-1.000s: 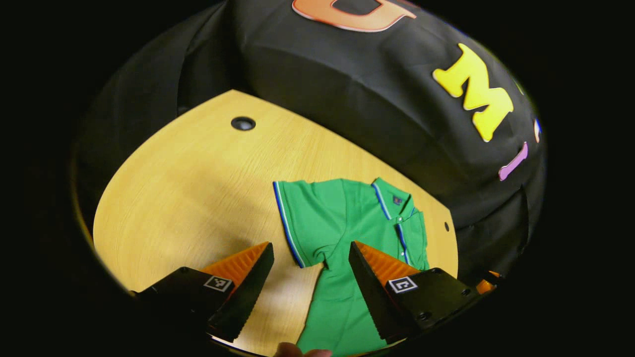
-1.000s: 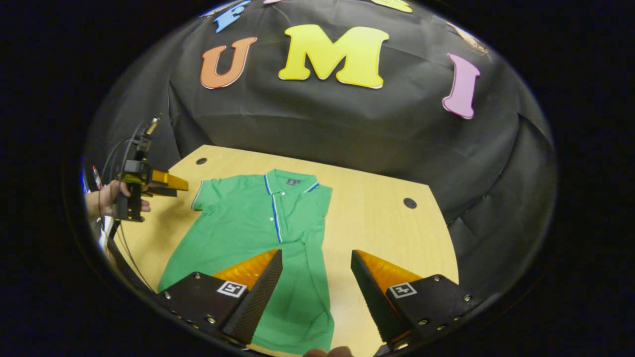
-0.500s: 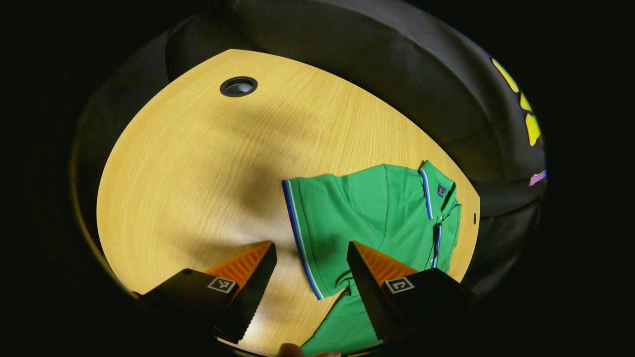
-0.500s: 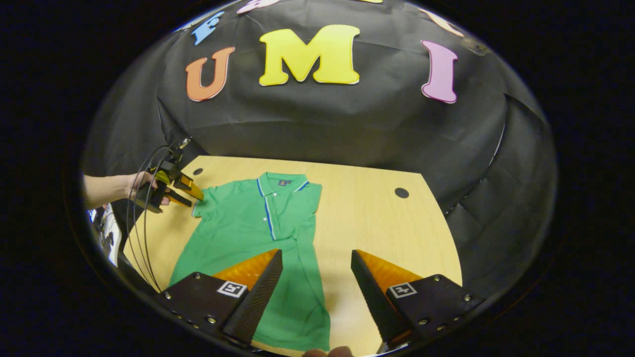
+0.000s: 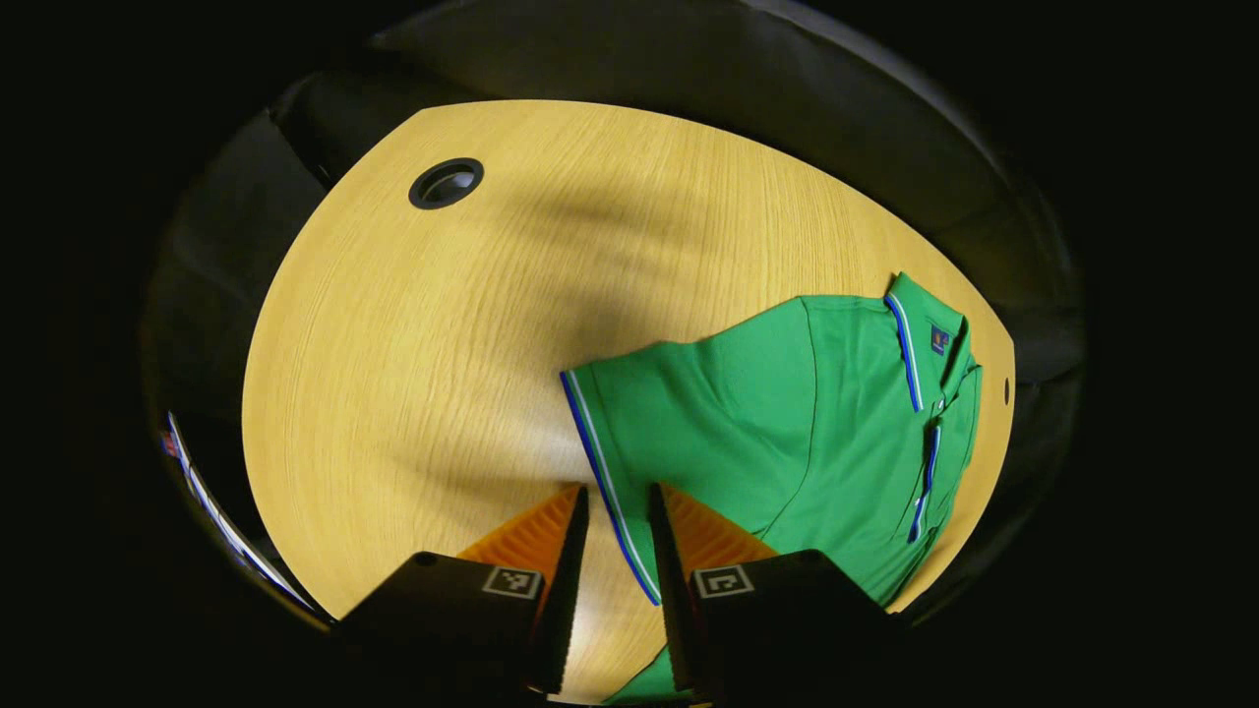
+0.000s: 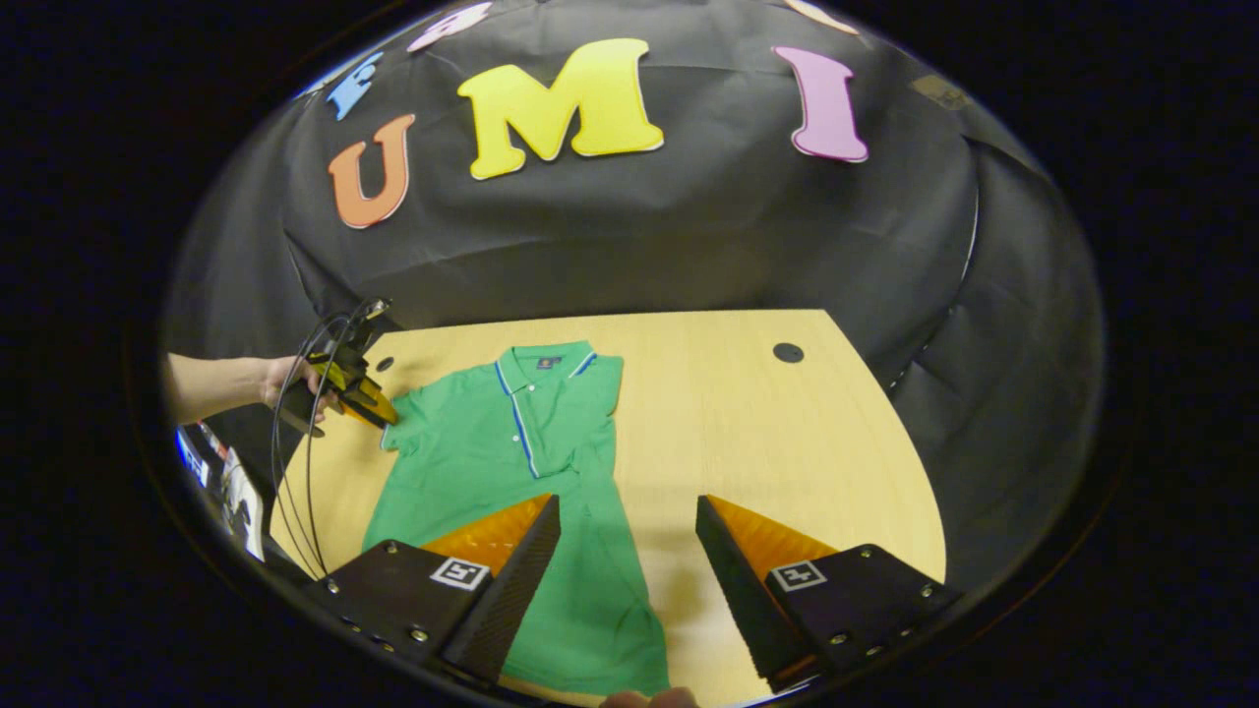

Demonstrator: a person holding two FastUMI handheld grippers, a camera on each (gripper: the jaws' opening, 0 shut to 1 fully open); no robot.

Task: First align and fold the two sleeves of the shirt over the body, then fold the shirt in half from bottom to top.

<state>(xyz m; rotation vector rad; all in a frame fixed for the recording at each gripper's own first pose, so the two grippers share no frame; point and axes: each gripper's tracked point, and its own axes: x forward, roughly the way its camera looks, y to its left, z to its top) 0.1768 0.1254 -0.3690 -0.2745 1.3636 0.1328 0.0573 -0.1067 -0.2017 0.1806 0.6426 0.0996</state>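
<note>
Left claw (image 5: 618,551) sits low over the bench (image 5: 413,374), and I read its jaws as nearly closed, with only a narrow gap between them; the striped cuff of the sleeve (image 5: 610,492) runs through that gap, though I cannot tell whether both fingers actually press on the cloth. Just past my fingertips the green polo shirt (image 5: 787,423) lies flat on the wood, collar (image 5: 920,339) toward the far right edge. Farther off on the left, a round cable hole (image 5: 446,183) sits in the bench top.

From the right gripper view, my right claw (image 6: 628,560) hangs above the shirt's lower half with its jaws spread wide, gripping nothing. The shirt's far sleeve is already folded over the body (image 6: 600,393). Beyond, at the shirt's other shoulder, I see the left claw tipped down at the sleeve, held by a hand (image 6: 285,382) with cables (image 6: 295,462) looping below.
</note>
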